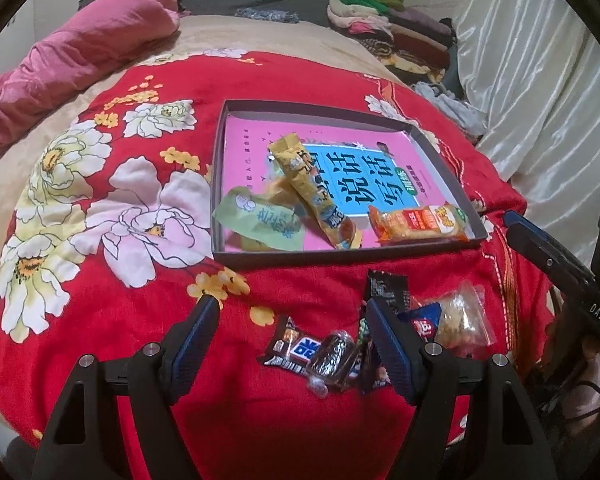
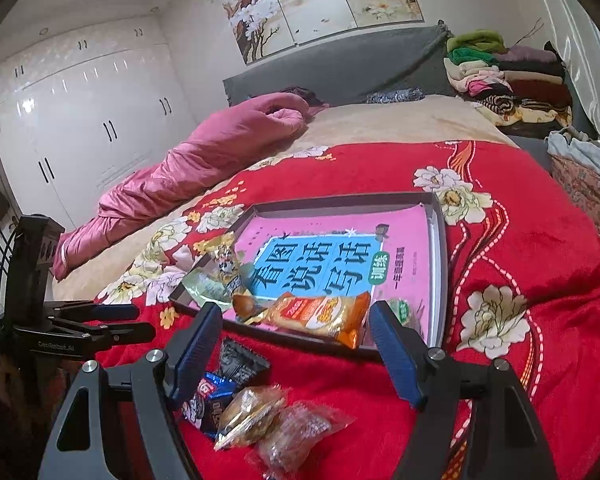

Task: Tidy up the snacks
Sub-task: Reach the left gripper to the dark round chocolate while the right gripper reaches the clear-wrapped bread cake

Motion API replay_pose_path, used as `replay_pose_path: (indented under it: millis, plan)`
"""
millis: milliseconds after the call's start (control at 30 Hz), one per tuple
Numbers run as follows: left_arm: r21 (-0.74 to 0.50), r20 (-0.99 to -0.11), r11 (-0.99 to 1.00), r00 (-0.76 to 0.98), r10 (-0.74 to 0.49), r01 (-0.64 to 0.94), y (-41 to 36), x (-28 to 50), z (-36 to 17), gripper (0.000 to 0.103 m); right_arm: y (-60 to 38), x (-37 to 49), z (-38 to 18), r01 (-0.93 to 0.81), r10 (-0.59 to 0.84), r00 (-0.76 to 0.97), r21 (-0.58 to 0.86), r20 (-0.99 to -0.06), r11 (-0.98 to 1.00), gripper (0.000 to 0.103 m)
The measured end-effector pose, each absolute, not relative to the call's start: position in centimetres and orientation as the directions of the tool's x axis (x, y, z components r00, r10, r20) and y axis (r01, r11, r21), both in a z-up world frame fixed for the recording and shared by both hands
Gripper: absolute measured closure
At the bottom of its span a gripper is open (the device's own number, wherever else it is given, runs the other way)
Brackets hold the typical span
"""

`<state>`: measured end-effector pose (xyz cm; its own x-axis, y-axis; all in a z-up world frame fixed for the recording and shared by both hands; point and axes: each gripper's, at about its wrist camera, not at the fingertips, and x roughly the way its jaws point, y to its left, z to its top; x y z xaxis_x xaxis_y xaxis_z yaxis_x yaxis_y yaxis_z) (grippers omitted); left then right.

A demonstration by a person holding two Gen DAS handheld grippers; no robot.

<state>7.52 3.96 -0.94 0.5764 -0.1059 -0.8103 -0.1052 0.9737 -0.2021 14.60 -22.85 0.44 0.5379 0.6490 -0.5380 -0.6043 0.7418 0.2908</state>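
Note:
A shallow grey tray (image 1: 340, 255) with a pink and blue book cover inside lies on the red floral blanket. In it are a green packet (image 1: 260, 220), a long yellow packet (image 1: 314, 192) and an orange packet (image 1: 418, 222). The tray also shows in the right wrist view (image 2: 440, 264), with the orange packet (image 2: 320, 316) at its near edge. Loose snacks lie in front of the tray: a black-and-blue bar (image 1: 294, 350), a clear brown candy (image 1: 332, 356), a clear bag of pale snacks (image 1: 460, 320). My left gripper (image 1: 294, 308) is open above them. My right gripper (image 2: 296, 316) is open above a clear-wrapped cake (image 2: 252, 412).
A rolled pink quilt (image 1: 72, 64) lies at the far left of the bed. Folded clothes (image 1: 392, 28) are stacked at the headboard. White curtains (image 1: 540, 80) hang on the right. White wardrobes (image 2: 80, 128) stand beyond the bed.

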Motion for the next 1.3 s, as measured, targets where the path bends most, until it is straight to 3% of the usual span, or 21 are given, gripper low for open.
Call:
replay_pose_path:
  millis: [967,1300]
  plan:
    - [-0.159,-0.837,0.987,0.532,-0.130,-0.009,2.2,5.4,-2.4,0.026,-20.0,9.7,-2.1,-0.652,0.567,0.452,0.179,-0.689,0.737,0.028]
    - [-0.162,-0.847,0.987,0.513,-0.139,-0.001,2.1,5.5,-3.2,0.026,-18.3,9.0,-3.6,-0.690,0.478,0.488,0.012,-0.730,0.723,0.028]
